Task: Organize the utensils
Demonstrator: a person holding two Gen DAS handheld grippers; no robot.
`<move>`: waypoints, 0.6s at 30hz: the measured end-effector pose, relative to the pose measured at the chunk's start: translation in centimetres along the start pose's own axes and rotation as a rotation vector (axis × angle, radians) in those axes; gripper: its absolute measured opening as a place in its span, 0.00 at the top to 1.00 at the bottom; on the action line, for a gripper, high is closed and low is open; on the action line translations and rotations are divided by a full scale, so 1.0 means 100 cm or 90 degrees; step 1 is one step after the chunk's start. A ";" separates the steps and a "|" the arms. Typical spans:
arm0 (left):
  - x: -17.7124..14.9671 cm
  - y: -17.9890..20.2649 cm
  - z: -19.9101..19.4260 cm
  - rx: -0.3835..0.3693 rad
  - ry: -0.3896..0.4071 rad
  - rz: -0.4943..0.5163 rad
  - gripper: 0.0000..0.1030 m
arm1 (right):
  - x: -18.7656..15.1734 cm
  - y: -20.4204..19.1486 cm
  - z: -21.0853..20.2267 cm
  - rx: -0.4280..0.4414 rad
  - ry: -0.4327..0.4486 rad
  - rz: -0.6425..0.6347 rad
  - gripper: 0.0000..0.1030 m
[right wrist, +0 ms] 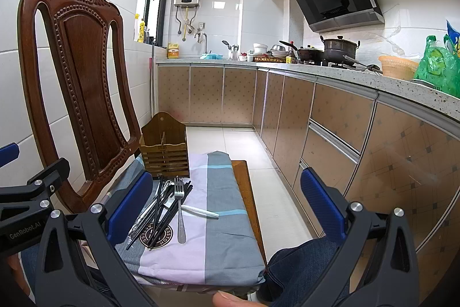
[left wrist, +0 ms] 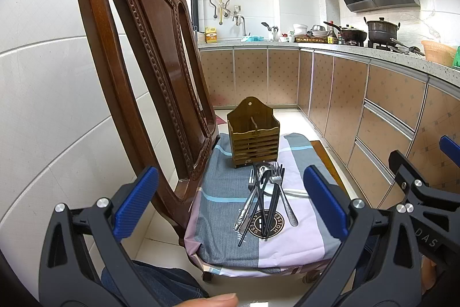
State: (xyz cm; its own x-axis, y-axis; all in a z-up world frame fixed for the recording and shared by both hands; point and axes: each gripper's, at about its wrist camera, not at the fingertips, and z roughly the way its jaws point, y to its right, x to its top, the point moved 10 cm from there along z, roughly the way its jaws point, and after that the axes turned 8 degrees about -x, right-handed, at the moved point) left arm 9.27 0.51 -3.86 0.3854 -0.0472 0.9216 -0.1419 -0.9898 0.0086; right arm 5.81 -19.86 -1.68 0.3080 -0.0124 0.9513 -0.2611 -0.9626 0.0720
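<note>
We hold our left gripper and right gripper spread wide and empty, short of the utensil pile lying on the chair's checked cloth before the wooden holder.

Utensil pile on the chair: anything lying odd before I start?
Yes. The forks, spoons and black chopsticks lie crisscrossed in one heap, and a white utensil sticks out sideways. The wooden holder behind stands upright, apparently empty.
</note>
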 end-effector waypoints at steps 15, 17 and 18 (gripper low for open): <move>-0.020 -0.019 0.027 0.032 -0.060 -0.010 0.03 | -0.009 0.002 0.028 -0.059 -0.029 -0.060 0.02; -0.035 -0.025 0.045 0.047 -0.102 -0.012 0.03 | -0.021 0.003 0.048 -0.078 -0.052 -0.110 0.03; -0.042 -0.028 0.053 0.056 -0.120 -0.008 0.03 | -0.030 0.003 0.060 -0.090 -0.066 -0.136 0.03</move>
State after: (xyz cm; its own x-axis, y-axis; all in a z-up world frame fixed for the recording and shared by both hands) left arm 12.88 2.73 -9.82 0.5515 -0.0508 0.8326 -0.0590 -0.9980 -0.0218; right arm 10.28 -21.77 -6.28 0.4600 0.1520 0.8748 -0.3027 -0.8994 0.3154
